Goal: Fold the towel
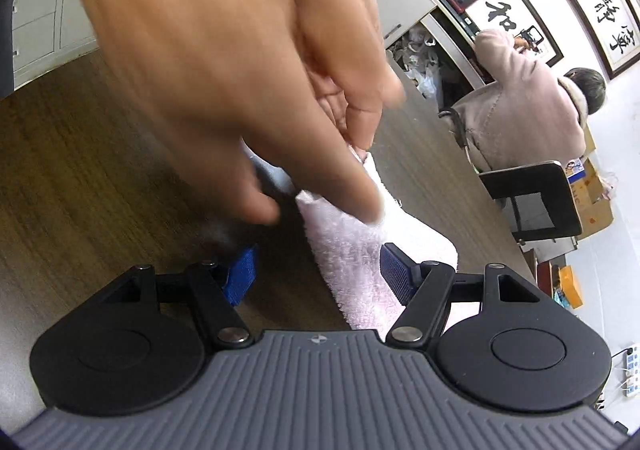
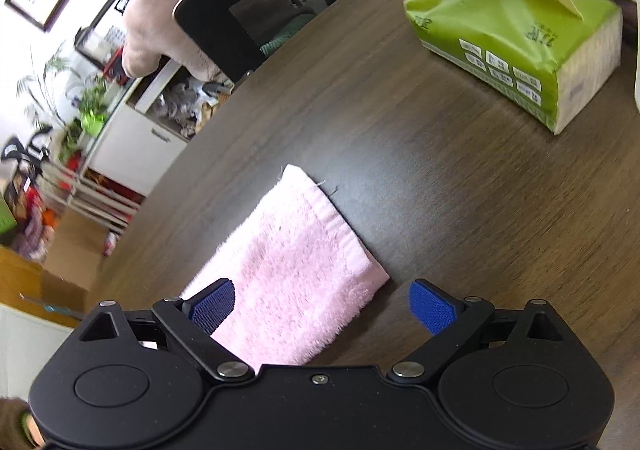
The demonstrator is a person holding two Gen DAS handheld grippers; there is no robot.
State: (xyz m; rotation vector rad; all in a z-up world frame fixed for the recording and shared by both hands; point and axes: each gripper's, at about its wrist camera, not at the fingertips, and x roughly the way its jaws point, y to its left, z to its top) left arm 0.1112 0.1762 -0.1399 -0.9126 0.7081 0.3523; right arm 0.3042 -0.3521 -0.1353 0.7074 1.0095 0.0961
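In the left wrist view, a large bare hand [image 1: 224, 61], blurred and cut off at the top edge, fills the upper left and hides the far end of the pale pink terry towel [image 1: 352, 250]. Its fingers [image 1: 360, 117] curl down and pinch the towel's far edge (the exact hold is hard to make out). The towel lies folded on the dark wood-grain table [image 1: 80, 177], its near end hidden behind the gripper body. The left gripper [image 1: 318, 278] stands about half open with nothing clamped; its right blue pad sits against the towel's edge, the left pad over bare table. A person in a beige coat [image 1: 520, 109] sits far right, back turned.

In the right wrist view, the towel [image 2: 296, 274] lies flat as a folded strip, near end hidden under the right gripper [image 2: 322, 308]. Its jaws are wide apart, gripping nothing; the left pad overlaps the towel, the right pad hangs over table [image 2: 440, 185]. A green plastic tissue pack [image 2: 516, 37] lies far right, its tissue cut off at the top.
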